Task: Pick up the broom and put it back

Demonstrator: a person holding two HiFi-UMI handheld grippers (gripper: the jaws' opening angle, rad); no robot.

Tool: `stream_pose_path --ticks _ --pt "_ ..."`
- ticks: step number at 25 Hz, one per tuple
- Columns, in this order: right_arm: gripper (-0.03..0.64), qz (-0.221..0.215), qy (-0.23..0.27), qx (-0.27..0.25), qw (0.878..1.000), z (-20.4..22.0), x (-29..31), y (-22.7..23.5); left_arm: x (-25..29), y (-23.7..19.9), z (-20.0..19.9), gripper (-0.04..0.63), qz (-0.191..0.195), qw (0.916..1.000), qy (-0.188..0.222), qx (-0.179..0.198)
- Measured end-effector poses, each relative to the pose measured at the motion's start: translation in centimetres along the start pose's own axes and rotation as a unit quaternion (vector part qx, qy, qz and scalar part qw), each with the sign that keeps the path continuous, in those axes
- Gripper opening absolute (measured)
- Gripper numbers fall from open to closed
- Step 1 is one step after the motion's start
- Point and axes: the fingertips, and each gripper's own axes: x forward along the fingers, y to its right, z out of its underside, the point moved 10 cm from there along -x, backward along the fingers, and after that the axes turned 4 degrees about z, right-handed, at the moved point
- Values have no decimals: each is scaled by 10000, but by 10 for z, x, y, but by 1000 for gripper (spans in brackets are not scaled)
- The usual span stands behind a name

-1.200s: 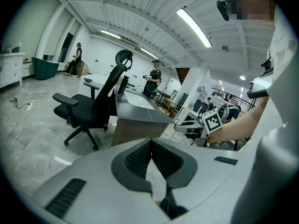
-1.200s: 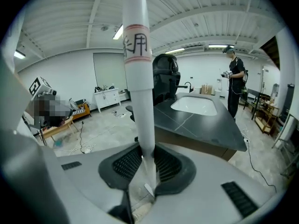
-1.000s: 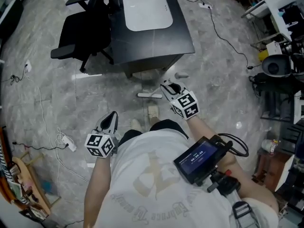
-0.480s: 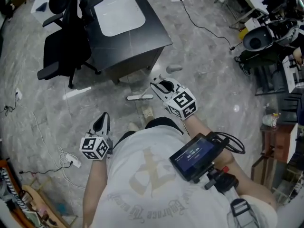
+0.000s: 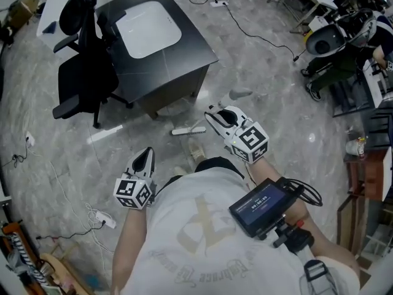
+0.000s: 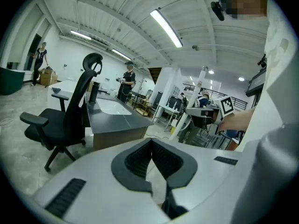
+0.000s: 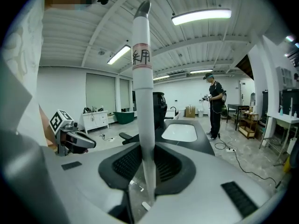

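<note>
Broom: head view has its head hanging just near-left of the right gripper, the left gripper well apart; left gripper view, jaws clenched on nothing; right gripper view, handle standing upright, clamped between the pads.

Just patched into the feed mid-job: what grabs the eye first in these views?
The white broom handle dominates the right gripper view, rising up the middle with the right gripper shut on it. The left gripper is shut on nothing, held out on the person's left side. On the grey floor ahead stand a black desk with a white inset top and, to its left, a black office chair.
</note>
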Motion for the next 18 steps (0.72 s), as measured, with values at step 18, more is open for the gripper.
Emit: stream_pose_path --ticks 18 --pt "95 370 -15 99 9993 17 -39 -1 7 10 10 11 469 9988 -103 27"
